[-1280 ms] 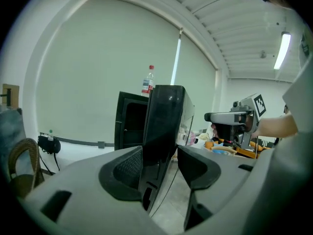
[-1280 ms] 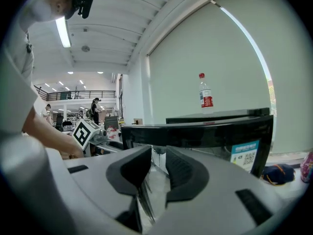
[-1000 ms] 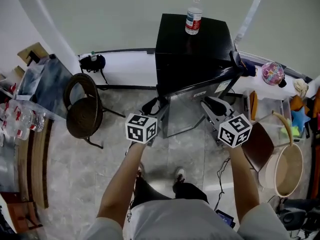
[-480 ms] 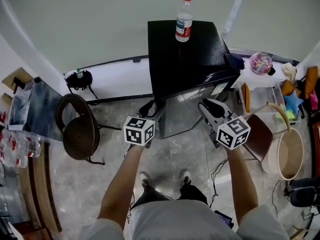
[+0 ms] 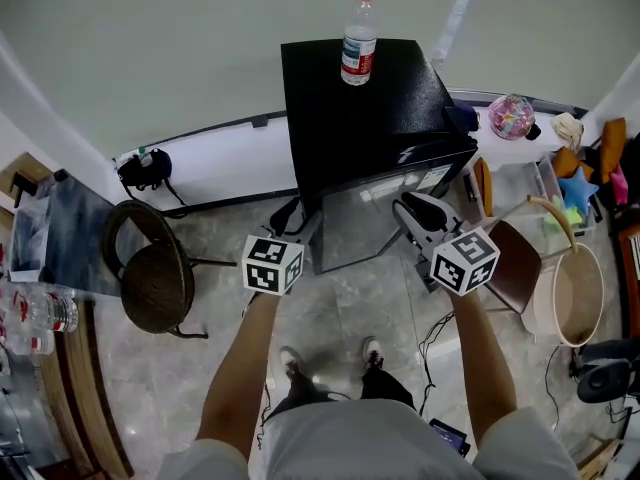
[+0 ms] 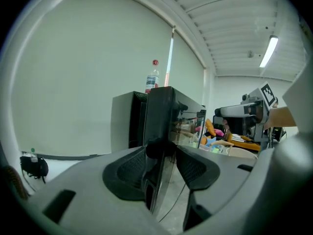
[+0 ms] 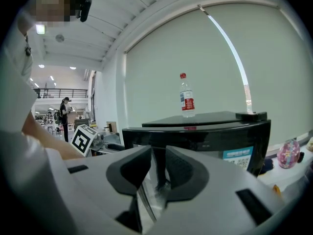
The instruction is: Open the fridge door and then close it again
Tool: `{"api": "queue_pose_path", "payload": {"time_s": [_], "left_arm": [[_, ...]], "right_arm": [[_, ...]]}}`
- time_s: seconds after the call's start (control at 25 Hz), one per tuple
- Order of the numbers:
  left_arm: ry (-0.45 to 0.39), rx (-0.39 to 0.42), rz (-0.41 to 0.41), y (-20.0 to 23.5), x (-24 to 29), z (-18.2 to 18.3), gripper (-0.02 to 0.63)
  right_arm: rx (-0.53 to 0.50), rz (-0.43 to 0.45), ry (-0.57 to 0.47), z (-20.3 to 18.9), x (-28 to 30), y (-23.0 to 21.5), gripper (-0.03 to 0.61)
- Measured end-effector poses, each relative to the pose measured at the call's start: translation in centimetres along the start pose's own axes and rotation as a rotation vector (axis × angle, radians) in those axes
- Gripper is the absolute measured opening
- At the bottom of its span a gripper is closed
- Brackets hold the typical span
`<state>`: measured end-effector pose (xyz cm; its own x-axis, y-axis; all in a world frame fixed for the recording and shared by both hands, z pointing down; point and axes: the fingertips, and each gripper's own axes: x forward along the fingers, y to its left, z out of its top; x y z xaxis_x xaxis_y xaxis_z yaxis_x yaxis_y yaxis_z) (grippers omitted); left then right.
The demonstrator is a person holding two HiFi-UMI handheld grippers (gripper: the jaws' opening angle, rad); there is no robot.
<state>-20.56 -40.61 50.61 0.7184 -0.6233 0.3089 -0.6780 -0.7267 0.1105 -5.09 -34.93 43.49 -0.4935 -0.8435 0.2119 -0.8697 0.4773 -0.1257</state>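
Note:
A small black fridge (image 5: 360, 98) stands against the wall with a water bottle (image 5: 357, 28) on top; its mirrored door (image 5: 370, 223) faces me. My left gripper (image 5: 310, 228) is at the door's left edge. In the left gripper view that dark edge (image 6: 159, 126) runs down between the pads of the left gripper (image 6: 161, 153) and fills the gap at the tips; the jaws have just been closing on it. My right gripper (image 5: 402, 206) hovers before the door's right part. In the right gripper view the right gripper (image 7: 159, 163) shows a narrow empty gap.
A round dark chair (image 5: 150, 278) stands on the floor at left, beside a table (image 5: 70, 238). At right are a brown seat (image 5: 515, 268), a pale bucket (image 5: 570, 298) and a low shelf with a pink ball (image 5: 512, 116). A cable (image 5: 435, 338) trails over the tiles.
The head view has swung, so the fridge sits further left in the picture. Both grippers have crept toward the door, the left one closing in on its left edge.

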Motion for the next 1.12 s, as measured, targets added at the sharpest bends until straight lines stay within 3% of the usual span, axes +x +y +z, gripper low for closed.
{"api": "queue_pose_path", "payload": {"time_s": [0.6, 1.12], "left_arm": [[0.043, 0.079, 0.018, 1.2, 1.0, 0.5, 0.184], [0.072, 0.038, 0.087, 2.4, 2.1, 0.9, 0.175]], "right_arm": [[0.001, -0.017, 0.016, -0.4, 0.0, -0.1, 0.086], [-0.003, -0.018, 0.033, -0.6, 0.0, -0.5, 0.086]]}}
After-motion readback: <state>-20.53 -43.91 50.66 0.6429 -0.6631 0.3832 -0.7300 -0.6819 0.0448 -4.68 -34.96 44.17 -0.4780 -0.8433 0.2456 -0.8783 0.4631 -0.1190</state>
